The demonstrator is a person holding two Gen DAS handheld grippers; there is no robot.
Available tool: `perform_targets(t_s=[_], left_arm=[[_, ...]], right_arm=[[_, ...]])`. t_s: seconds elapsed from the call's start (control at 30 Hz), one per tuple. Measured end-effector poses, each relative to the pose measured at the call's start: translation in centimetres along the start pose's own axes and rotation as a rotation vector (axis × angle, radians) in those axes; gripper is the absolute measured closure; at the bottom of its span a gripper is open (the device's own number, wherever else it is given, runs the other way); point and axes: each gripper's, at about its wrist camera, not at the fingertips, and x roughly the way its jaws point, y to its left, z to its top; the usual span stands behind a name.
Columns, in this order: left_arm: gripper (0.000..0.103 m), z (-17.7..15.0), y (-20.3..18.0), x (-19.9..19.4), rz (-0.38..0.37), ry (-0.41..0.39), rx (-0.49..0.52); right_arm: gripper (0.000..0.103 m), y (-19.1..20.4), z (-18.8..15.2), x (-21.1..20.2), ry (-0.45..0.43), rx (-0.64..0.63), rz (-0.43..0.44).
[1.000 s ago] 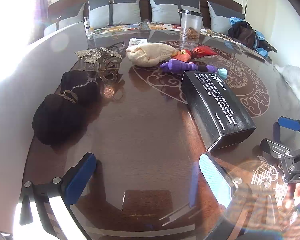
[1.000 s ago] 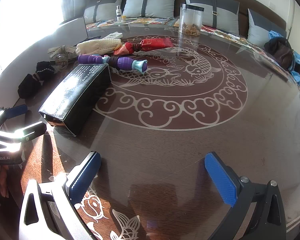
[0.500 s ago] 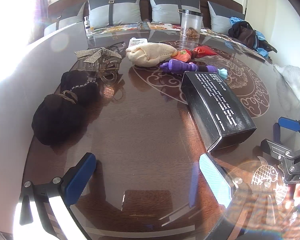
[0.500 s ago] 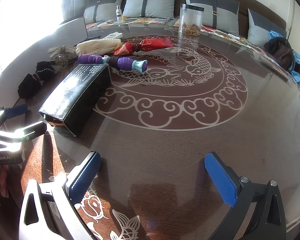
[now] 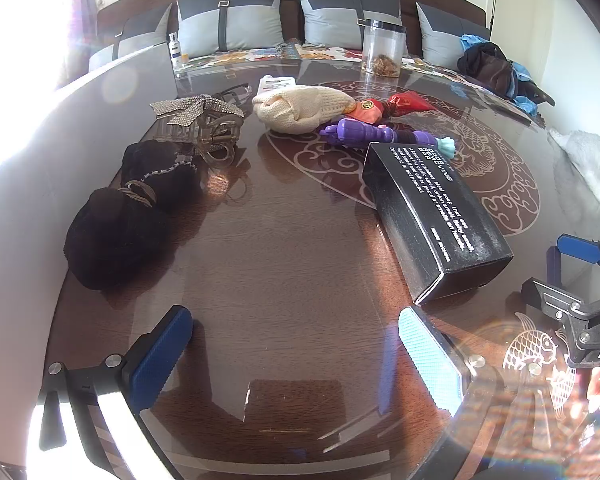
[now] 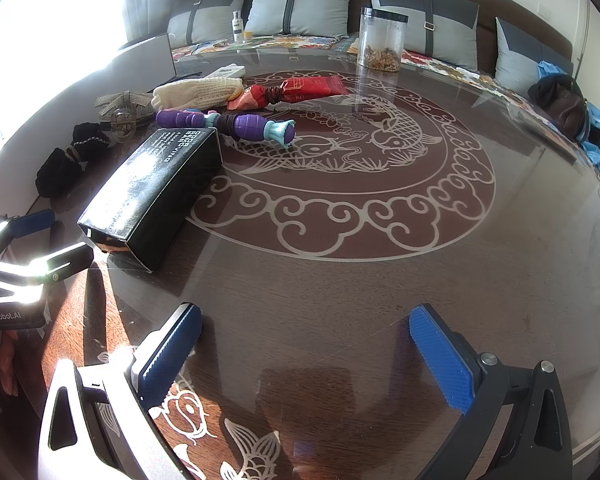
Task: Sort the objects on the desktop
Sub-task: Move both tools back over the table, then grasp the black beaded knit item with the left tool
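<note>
Nothing looked sorted yet — both the left gripper [image 5: 292, 354] and the right gripper [image 6: 306, 354] hovered wide open and empty over the near edge of the glass-topped table [image 6: 380, 288]. The black box [image 5: 432, 216] lay just beyond them, with the purple toy [image 6: 224, 122], cream knit glove [image 5: 304, 108], red packet [image 6: 296, 90], rhinestone hair clips [image 5: 200, 124] and black scrunchies [image 5: 132, 208] scattered at far left. The box read "ODOR REMOVING BAR" — the left gripper's body [image 6: 16, 292] read "GenRobot.AI".

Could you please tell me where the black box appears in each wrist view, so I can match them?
Left wrist: black box right of centre, running toward lower right.
Right wrist: black box left of centre, open end nearest.
Shared landmark: purple toy at its far end.
</note>
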Motion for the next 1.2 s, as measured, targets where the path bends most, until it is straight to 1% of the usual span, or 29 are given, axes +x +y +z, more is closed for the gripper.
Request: perform_targets(t_s=[0.2,0.23,0.3,0.33,0.43,0.47,0.6,0.7,0.77,0.87,0.97,1.0,1.03,1.07,1.13,1.2], left_arm=[[0.0,0.0,0.0,0.0,0.006,0.002,-0.002],[0.0,-0.1,0.0,-0.1,0.017,0.005,-0.004],[0.0,0.0,-0.1,-0.5,0.076,0.01,-0.009],[0.0,0.3,-0.1,-1.0,0.094,-0.008,-0.004],[0.0,2.6,0.6,-2.7,0.121,-0.116,0.024],[0.0,3.6,1.0,-2.6,0.127,-0.121,0.034],[0.0,7.5,3.1,0.1,0.148,-0.05,0.058],[0.0,9.1,4.3,2.5,0.143,0.01,0.054],[0.0,9.5,4.9,4.0,0.14,0.046,0.042],[0.0,9.6,5.7,6.2,0.176,0.114,0.021],[0.0,9.2,7.3,6.6,0.12,0.125,-0.047],[0.008,9.1,7.7,6.3,0.104,0.111,-0.063],[0.028,8.8,7.8,5.8,0.093,0.083,-0.069],[0.035,8.5,7.7,5.4,0.089,0.07,-0.069],[0.059,7.8,7.3,4.5,0.07,0.065,-0.074],[0.061,6.6,6.7,3.6,0.013,0.065,-0.106]], right_arm=[[0.0,0.0,0.0,0.0,0.0,0.0,0.0],[0.0,0.0,0.0,0.0,0.0,0.0,0.0],[0.0,0.0,0.0,0.0,0.0,0.0,0.0],[0.0,0.0,0.0,0.0,0.0,0.0,0.0],[0.0,0.0,0.0,0.0,0.0,0.0,0.0],[0.0,0.0,0.0,0.0,0.0,0.0,0.0],[0.0,0.0,0.0,0.0,0.0,0.0,0.0],[0.0,0.0,0.0,0.0,0.0,0.0,0.0],[0.0,0.0,0.0,0.0,0.0,0.0,0.0],[0.0,0.0,0.0,0.0,0.0,0.0,0.0],[0.0,0.0,0.0,0.0,0.0,0.0,0.0],[0.0,0.1,0.0,0.0,0.0,0.0,0.0],[0.0,0.1,0.0,0.0,0.0,0.0,0.0],[0.0,0.1,0.0,0.0,-0.001,0.0,0.0],[0.0,0.1,0.0,0.0,-0.001,0.0,0.0],[0.0,0.1,0.0,0.0,-0.001,0.0,0.0]])
